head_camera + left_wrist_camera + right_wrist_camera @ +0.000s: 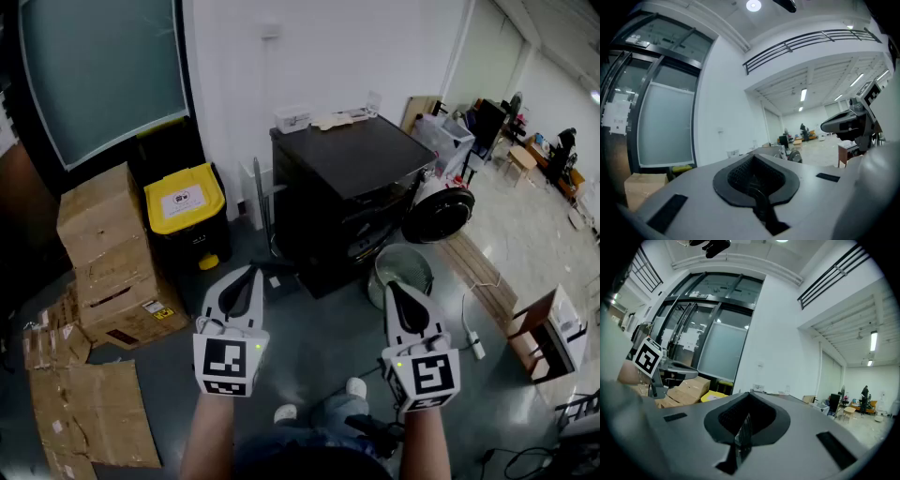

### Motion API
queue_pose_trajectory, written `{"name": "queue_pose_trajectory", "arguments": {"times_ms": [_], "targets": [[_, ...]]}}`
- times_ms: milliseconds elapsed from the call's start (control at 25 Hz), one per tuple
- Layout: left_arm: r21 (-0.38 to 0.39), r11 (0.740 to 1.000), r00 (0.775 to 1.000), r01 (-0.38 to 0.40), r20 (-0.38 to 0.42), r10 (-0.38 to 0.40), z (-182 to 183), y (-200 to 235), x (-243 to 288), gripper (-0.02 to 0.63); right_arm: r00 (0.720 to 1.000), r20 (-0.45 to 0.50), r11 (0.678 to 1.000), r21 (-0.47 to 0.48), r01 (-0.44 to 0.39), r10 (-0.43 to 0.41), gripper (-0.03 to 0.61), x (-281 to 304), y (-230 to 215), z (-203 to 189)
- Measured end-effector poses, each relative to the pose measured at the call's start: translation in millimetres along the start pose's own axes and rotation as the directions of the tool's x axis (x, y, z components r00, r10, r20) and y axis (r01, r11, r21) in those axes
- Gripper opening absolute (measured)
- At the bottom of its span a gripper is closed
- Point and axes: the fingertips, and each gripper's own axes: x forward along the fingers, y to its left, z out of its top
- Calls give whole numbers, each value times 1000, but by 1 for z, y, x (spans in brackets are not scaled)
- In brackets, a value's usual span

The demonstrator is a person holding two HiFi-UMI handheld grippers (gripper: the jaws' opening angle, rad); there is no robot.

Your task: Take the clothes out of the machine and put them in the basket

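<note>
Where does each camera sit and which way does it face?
Head view: on the person's head, looking steeply down at the black machine; both forearms, left gripper and right gripper show.
Left gripper view: on the left gripper, facing level along its shut jaws toward the white wall; the right gripper shows at right.
Right gripper view: on the right gripper, level along its shut jaws; the left gripper shows at left.
Shared: all three show the yellow-lidded bin.

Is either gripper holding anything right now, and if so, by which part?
Nothing is held. The left gripper and the right gripper both have their jaws closed together with nothing between them.
</note>
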Motion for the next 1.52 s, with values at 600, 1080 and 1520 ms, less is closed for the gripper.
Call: {"name": "queue_pose_trajectory", "arguments": {"times_ms": [600, 1080, 1520], "targets": [[-68, 997, 1000, -30, 8, 30, 4, 3, 23, 209, 994, -50, 987, 123, 103, -98, 287, 15, -39, -17], [-50, 992, 993, -112, -49, 110, 6, -26, 94, 568, 986, -116, 965, 221, 139, -115, 572, 27, -107, -66], [-50, 996, 995, -72, -74, 68, 31, -129, 208, 568, 972, -160, 950, 233, 208, -174, 569, 32, -269, -114]]}}
